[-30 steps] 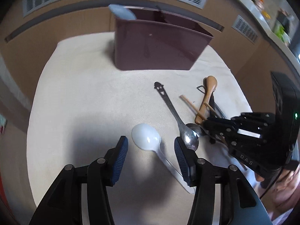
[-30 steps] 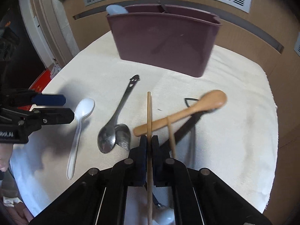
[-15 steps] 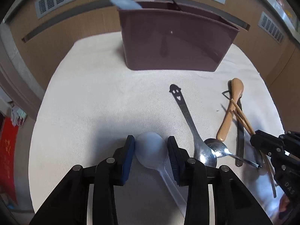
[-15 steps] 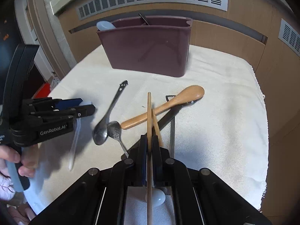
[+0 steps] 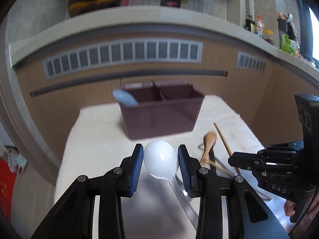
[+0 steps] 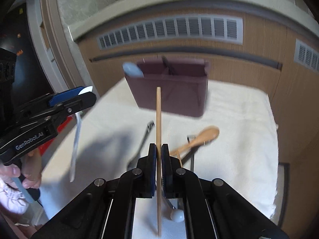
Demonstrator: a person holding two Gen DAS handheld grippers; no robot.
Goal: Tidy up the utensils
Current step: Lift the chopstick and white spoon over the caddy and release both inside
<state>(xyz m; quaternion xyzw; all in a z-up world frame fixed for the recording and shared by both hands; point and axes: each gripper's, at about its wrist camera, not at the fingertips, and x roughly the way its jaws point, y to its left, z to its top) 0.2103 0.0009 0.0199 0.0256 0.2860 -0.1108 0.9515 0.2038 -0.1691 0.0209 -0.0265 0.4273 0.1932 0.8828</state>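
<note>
My left gripper (image 5: 160, 156) is shut on the bowl of a white plastic spoon (image 5: 161, 157), lifted above the cloth; its handle hangs down in the right wrist view, where the white plastic spoon (image 6: 76, 131) dangles from the left gripper (image 6: 83, 94). My right gripper (image 6: 158, 151) is shut on a wooden chopstick (image 6: 158, 115) that points up toward the maroon utensil caddy (image 6: 169, 93). The maroon utensil caddy (image 5: 161, 115) has two compartments, with a pale blue spoon (image 5: 124, 98) leaning out of its left end.
On the cream cloth (image 6: 239, 123) lie a wooden spoon (image 6: 201, 137), a second chopstick (image 5: 217, 165), a metal spoon (image 6: 143, 139) and dark utensils. A wooden cabinet with vents (image 5: 123, 54) stands behind the table. A hand (image 6: 26, 171) holds the left tool.
The left gripper closed on the white spoon's bowl and lifted it off the cloth. The right gripper rose with the chopstick. Both views now tilt up toward the caddy.
</note>
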